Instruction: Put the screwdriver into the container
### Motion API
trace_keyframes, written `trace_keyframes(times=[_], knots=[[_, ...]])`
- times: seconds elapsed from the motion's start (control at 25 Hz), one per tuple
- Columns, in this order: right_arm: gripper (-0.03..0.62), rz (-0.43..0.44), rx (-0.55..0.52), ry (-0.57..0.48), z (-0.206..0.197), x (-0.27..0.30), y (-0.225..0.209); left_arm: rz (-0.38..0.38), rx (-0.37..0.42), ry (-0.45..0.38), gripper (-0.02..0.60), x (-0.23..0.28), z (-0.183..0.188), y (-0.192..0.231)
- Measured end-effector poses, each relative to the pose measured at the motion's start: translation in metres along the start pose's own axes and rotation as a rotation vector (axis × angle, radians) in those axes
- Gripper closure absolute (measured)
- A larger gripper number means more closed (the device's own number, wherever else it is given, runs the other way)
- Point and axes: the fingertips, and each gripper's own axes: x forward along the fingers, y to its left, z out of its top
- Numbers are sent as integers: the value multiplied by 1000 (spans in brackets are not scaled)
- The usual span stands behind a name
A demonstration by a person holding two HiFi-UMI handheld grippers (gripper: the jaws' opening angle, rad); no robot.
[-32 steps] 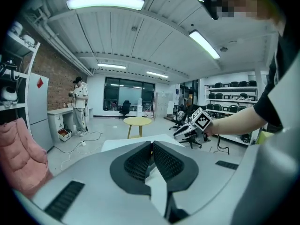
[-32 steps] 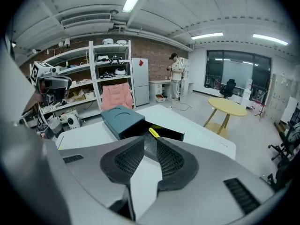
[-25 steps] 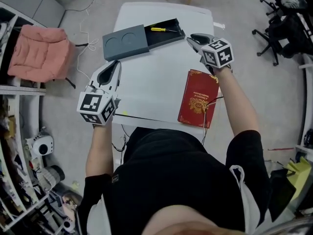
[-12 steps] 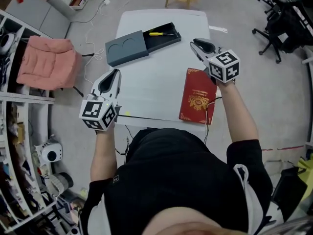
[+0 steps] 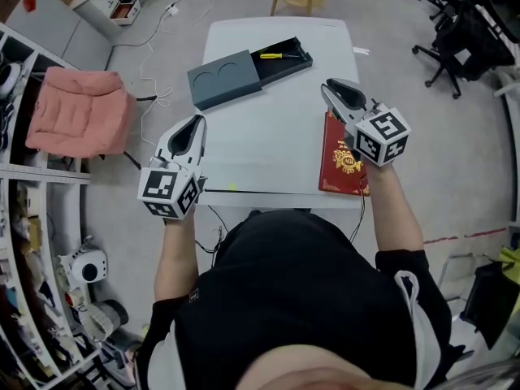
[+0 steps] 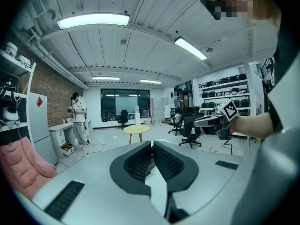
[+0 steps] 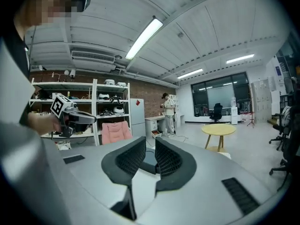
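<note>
A pink cushioned chair stands on the floor at far left. Next to it, just off the left edge of the white table, the left hand-held gripper is held up with its jaws clenched together and nothing between them, as the left gripper view confirms. At the table's far end lies the dark grey container, its drawer slid out to the right. The yellow-handled screwdriver lies inside that open drawer, well apart from both grippers. Further right, the right hand-held gripper hangs above the table's right side with its jaws a narrow gap apart, released and empty. Beneath it a red book lies flat at the table's right edge.
</note>
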Motion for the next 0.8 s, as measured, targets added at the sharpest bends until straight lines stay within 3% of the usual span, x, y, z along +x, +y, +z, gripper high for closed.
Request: trace_keyframes(times=[0.52,0.8], knots=[[530,-147,78,-102,23,-19,127,-81,-23,-51,552,-89,-39,73],[537,-154,13,-186,57,-43,169,-131,-38,-76,552,-100,-31,75]])
